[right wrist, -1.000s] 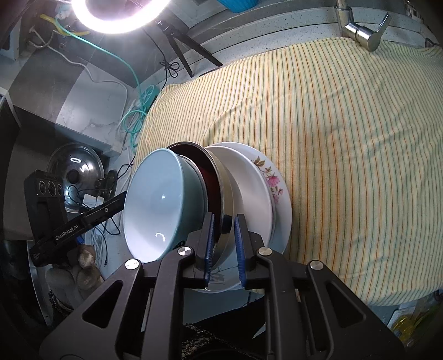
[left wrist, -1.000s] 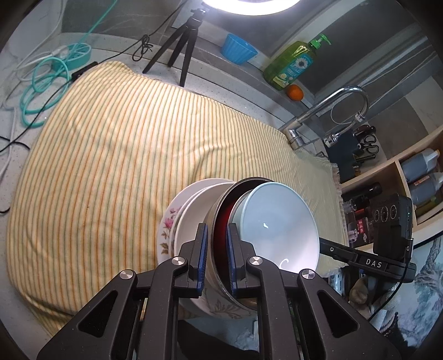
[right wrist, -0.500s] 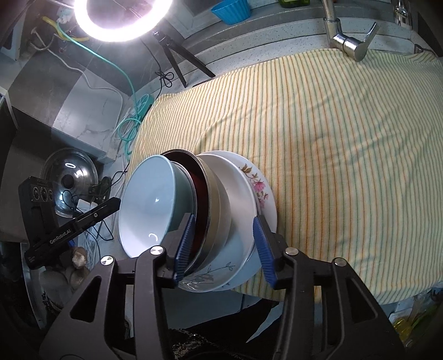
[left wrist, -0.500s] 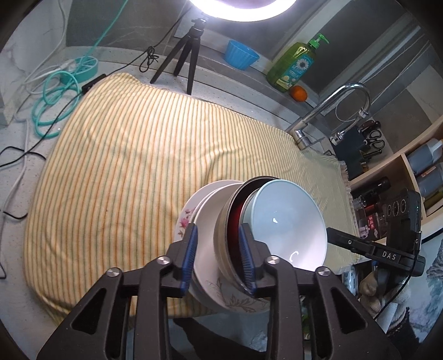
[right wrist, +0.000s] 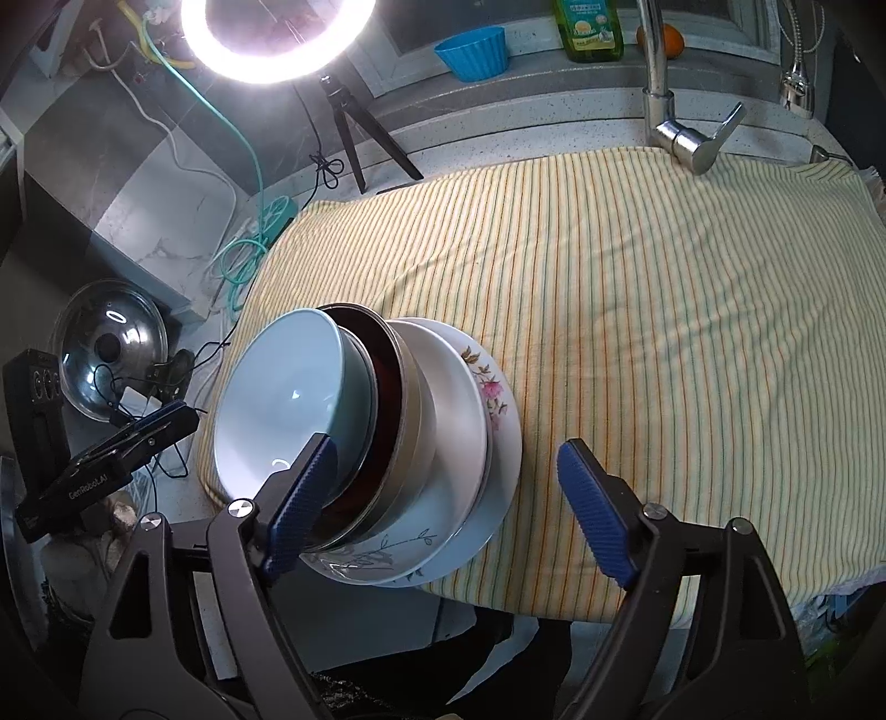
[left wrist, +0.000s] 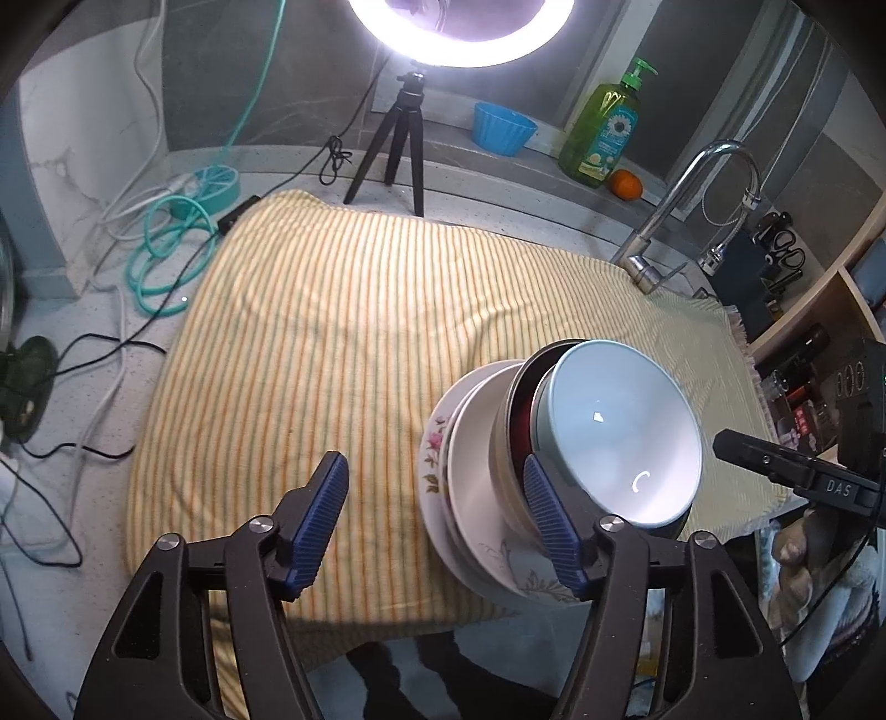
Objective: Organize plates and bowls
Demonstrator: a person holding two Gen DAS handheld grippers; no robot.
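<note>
Left wrist view: the left claw (left wrist: 437,509) is opening beside the stacked dishes (left wrist: 559,459); the right claw (right wrist: 448,504) is opening, gripping nothing.

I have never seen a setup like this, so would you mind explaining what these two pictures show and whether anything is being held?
There is no robot here: a person carries a two-fingered tool in each hand, and each tool has a wide-angle camera looking along its fingers. One picture is from the left hand-held gripper, the other from the right hand-held gripper, so both show the same scene from opposite sides. On the striped yellow cloth sits a stack of dishes: a pale blue bowl on top, nested in a dark red-lined bowl, then a white dish, with a flowered plate at the bottom. Neither tool holds anything: both sets of jaws are opening, their blue pads clear of the dishes. The ring light stands behind.
</note>
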